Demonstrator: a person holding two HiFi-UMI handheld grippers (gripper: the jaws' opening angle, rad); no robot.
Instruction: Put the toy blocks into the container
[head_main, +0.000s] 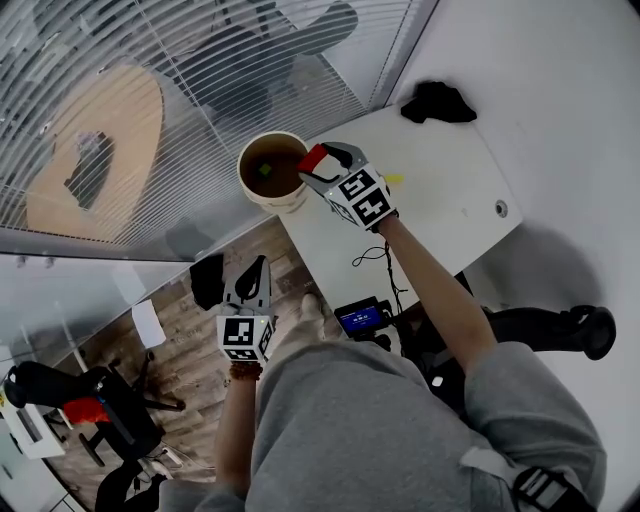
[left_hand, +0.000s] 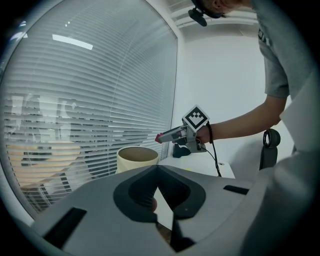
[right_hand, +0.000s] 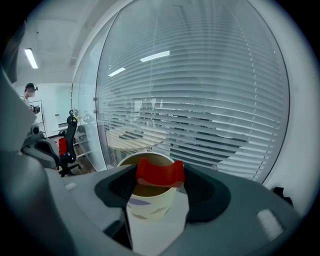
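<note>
Now, head view first: the right tool (head_main: 318, 160) reaches out over the white counter (head_main: 440, 210), clamped on a red arched toy block (head_main: 311, 157). Just ahead of its tips sits the round cream paper container (head_main: 247, 188), at the counter's corner. Down inside, a small green block (head_main: 266, 169) already lies on the brown bottom. The left tool (head_main: 256, 268) hangs low beside the person's leg, well behind the right one and off the counter. It's parked out of the way, I'd say, since one tool is enough for this drop.

Left gripper view: the jaws are pressed together with nothing between them. Well ahead stand the container and the right tool, its red load poised at the rim.

Right gripper view: the red block spans the gap, pinched at both ends, with the container's open mouth just beyond and below. It's carried high so it clears the rim, I reckon, and letting go looks like the next step.
</note>
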